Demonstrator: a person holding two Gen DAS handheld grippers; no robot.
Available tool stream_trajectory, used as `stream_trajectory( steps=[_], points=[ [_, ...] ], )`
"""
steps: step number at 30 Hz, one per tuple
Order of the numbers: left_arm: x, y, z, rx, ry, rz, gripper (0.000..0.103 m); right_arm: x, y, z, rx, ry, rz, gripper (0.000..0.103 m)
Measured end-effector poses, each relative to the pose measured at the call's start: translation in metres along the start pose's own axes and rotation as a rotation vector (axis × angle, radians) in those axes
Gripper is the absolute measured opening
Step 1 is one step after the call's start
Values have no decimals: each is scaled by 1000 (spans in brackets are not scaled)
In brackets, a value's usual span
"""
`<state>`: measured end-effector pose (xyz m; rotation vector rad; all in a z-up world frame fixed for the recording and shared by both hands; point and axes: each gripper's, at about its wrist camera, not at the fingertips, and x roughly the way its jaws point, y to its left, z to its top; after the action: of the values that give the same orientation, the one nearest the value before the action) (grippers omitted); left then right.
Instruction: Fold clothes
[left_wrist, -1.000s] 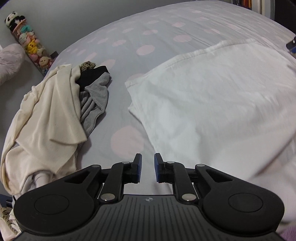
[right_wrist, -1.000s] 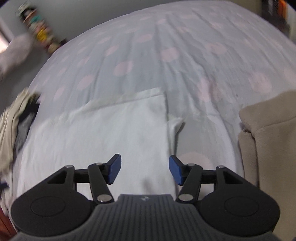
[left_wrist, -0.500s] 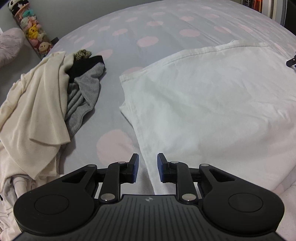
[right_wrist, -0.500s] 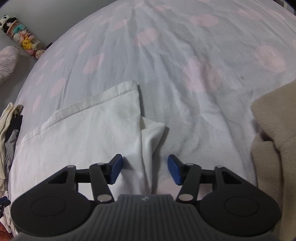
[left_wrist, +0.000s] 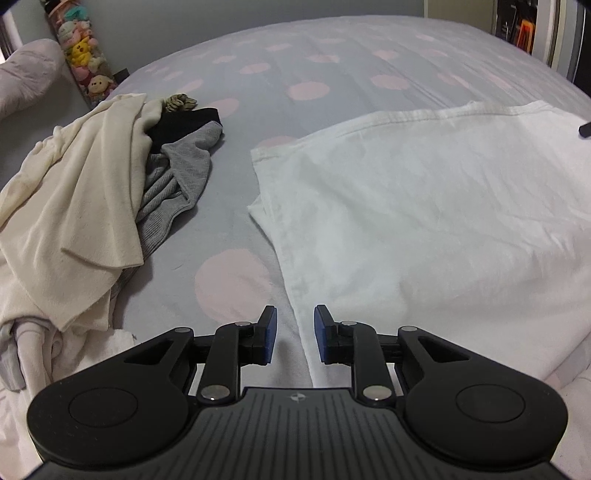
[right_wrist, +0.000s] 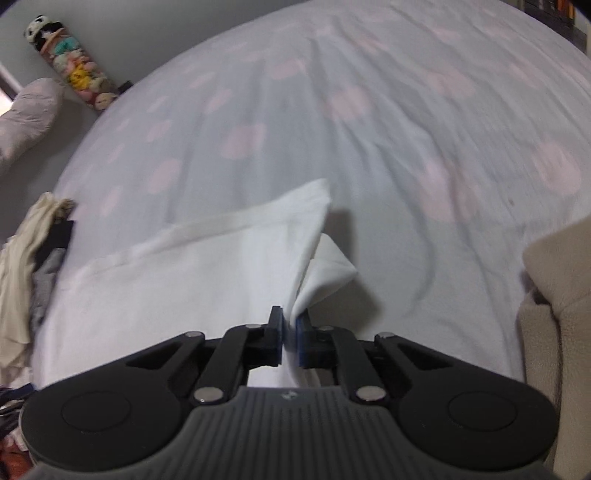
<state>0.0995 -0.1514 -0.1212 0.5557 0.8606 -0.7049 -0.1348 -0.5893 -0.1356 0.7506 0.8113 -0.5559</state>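
- Surface: a bed covered by a pale grey sheet (left_wrist: 332, 66) printed with large pink dots; it fills most of both wrist views.
- Room, far left: a grey wall, a tall clear tube of small plush toys (left_wrist: 83, 55) standing against it, and a pale pink quilted item (left_wrist: 26, 77) at the left edge.
- Room, far right in the left wrist view: part of a shelf with dark objects, too small to identify.
- Writing: no readable brand, label or text on any item.
- White garment (left_wrist: 424, 206): spread flat on the sheet, right of centre in the left wrist view, its hemmed edge along the far side.
- Unfolded pile, left on the bed: a cream garment (left_wrist: 74, 206) lying over a grey ribbed garment (left_wrist: 181, 173) and a black piece (left_wrist: 184, 122).
- Beige fleece item (right_wrist: 554, 280): at the right edge of the right wrist view, well apart from the white garment.
- Left gripper (left_wrist: 294, 334): jaws a narrow gap apart, nothing pinched; the garment's near left edge runs just below that gap.
- Right gripper (right_wrist: 290, 332): jaws have just closed and now pinch the white garment's right edge; the cloth rises in a ridge from the pads, with a folded flap just right of it.
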Motion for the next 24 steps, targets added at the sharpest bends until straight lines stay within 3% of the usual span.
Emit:
stream_trajectory(
  steps=[6, 12, 19, 24],
  points=[
    [-8, 0, -6, -3, -59, -9, 20, -39, 72, 10, -36, 16, 76, 8],
    [-11, 6, -20, -40, -88, -41, 20, -52, 156, 15, -93, 29, 156, 8],
    [-17, 18, -31, -85, -120, -60, 20, -19, 251, 9, -180, 80, 228, 8],
    [-18, 28, -37, -123, -131, -65, 20, 31, 308, -8, -204, 147, 281, 8]
  ],
)
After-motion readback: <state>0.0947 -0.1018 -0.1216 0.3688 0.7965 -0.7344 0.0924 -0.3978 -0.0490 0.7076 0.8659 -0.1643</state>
